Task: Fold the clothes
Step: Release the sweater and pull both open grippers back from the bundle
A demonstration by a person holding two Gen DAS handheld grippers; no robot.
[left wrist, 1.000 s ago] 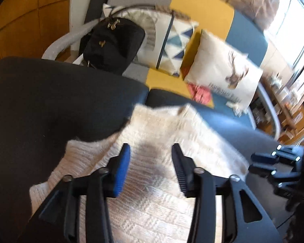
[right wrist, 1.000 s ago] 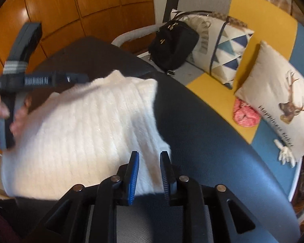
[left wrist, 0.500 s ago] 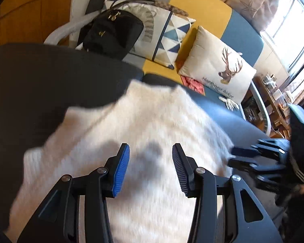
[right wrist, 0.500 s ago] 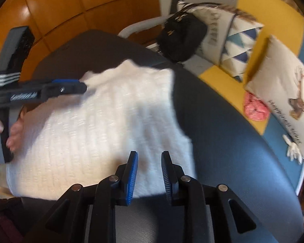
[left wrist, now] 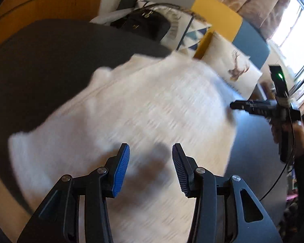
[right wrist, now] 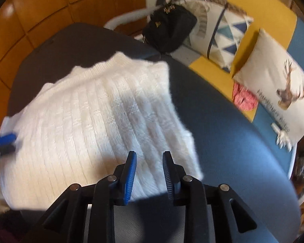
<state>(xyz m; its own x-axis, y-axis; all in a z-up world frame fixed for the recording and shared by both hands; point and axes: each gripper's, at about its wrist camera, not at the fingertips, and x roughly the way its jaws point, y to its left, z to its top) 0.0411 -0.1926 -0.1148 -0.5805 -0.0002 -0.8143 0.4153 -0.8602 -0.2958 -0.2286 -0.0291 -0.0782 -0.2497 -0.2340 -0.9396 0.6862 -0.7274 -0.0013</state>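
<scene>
A cream knitted sweater (left wrist: 143, 109) lies folded on a dark round table (left wrist: 50, 56); it also shows in the right wrist view (right wrist: 95, 117). My left gripper (left wrist: 150, 166) is open and empty, just above the sweater's near part. My right gripper (right wrist: 149, 168) is open and empty, over the sweater's near right corner. The right gripper also shows in the left wrist view (left wrist: 239, 106), at the sweater's right edge. The left gripper's blue fingertip (right wrist: 7, 138) shows at the sweater's left edge in the right wrist view.
Behind the table stands a sofa (right wrist: 273, 10) in grey, yellow and blue, with a black bag (right wrist: 170, 28), a triangle-pattern cushion (right wrist: 225, 34), a deer cushion (right wrist: 277, 87) and a pink item (right wrist: 243, 99). Wood panelling (right wrist: 40, 6) is at the left.
Both grippers have moved forward over the sweater, which now fills more of each view. The right gripper's jaws have opened wider. The sweater looks unchanged.
</scene>
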